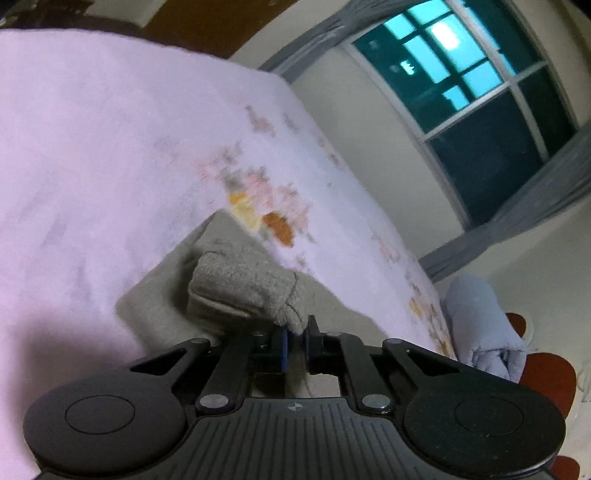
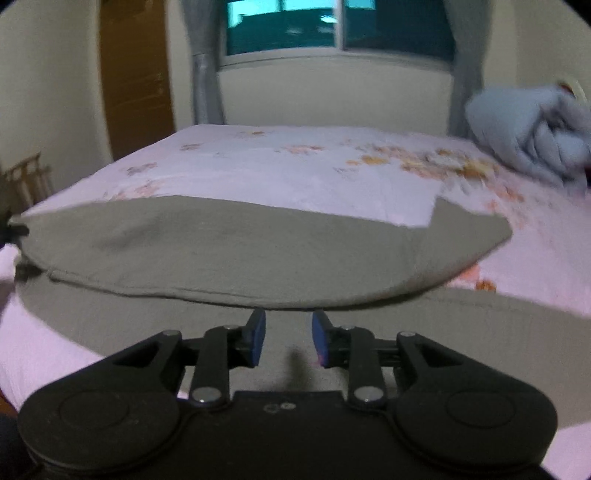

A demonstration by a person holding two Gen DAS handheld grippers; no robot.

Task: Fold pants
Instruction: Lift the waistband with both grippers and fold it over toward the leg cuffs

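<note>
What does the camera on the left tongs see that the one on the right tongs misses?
Only the left view: the left tongs shut on the ribbed knit cuff of the grey pants.

Only the right view: the right tongs, open with nothing between them, the pants' folded-over upper layer lying wide across the bed, and a brown door.

Both: the pink floral bedsheet, the window with grey curtains, and the rolled pale blue blanket.

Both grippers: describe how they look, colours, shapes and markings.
The left gripper and the right gripper match: matte black bodies with two round discs, black linkage bars with silver rivets, and blue pads on the fingers. The left body is ribbed, with a small crosshair mark.
</note>
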